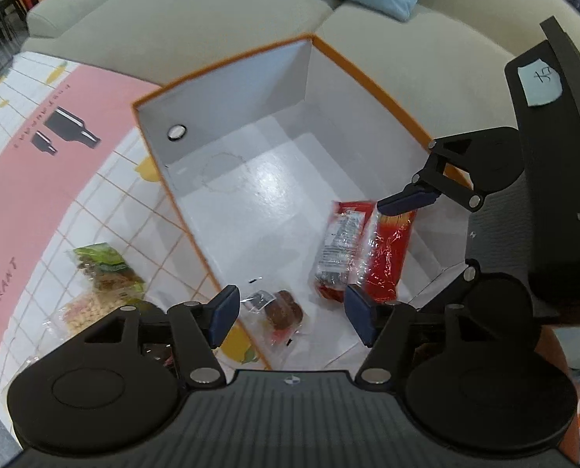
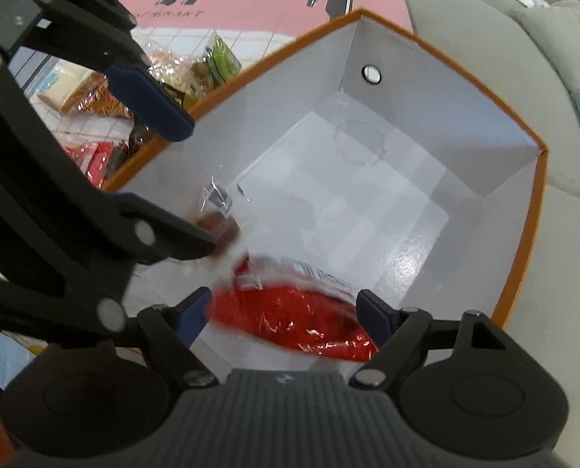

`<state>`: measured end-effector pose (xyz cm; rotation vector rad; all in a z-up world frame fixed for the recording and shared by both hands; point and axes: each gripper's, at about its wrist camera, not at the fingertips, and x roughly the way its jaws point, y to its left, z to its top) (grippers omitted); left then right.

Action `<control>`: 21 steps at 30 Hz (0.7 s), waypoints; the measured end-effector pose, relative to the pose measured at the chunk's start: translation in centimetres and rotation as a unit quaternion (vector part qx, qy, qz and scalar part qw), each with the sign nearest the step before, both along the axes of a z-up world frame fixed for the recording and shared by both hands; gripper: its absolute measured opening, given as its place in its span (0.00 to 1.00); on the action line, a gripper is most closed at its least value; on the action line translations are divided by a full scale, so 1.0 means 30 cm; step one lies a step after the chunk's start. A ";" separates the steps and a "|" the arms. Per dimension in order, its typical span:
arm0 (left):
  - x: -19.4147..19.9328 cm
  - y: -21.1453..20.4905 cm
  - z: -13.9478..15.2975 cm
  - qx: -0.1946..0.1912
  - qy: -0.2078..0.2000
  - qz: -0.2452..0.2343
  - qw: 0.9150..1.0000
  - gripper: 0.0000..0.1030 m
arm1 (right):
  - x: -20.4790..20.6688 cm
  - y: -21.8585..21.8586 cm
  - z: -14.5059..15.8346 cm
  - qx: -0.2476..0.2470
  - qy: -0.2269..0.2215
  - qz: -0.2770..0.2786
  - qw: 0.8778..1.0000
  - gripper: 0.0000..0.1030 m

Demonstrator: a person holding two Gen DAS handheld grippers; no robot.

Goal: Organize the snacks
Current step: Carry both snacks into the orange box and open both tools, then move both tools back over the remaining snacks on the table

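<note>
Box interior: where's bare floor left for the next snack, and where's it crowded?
Free: most of the box floor, from the wall with the round eyelet down to the red packet. Crowded: the near end, where the red packet and the clear brown-snack packet lie under the open left claw and right claw.

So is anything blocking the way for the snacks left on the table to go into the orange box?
Nothing visible does. The orange box is open-topped, its floor mostly bare, with a red packet and a small clear packet at one end. The snacks left on the table lie just outside its wall.
</note>
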<state>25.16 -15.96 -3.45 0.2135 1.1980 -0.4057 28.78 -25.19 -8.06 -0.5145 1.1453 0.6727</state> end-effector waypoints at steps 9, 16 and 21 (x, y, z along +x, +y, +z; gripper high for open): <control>-0.149 0.111 0.175 -0.038 -0.072 0.029 0.996 0.71 | -0.119 0.042 0.172 0.020 -0.095 -0.059 0.994 0.78; -0.299 0.251 0.269 -0.074 -0.113 0.079 0.988 0.71 | -0.293 0.099 0.311 0.108 -0.168 -0.118 0.973 0.78; -0.393 0.380 0.286 -0.096 -0.130 0.131 0.978 0.72 | -0.434 0.171 0.345 0.155 -0.196 -0.134 0.959 0.78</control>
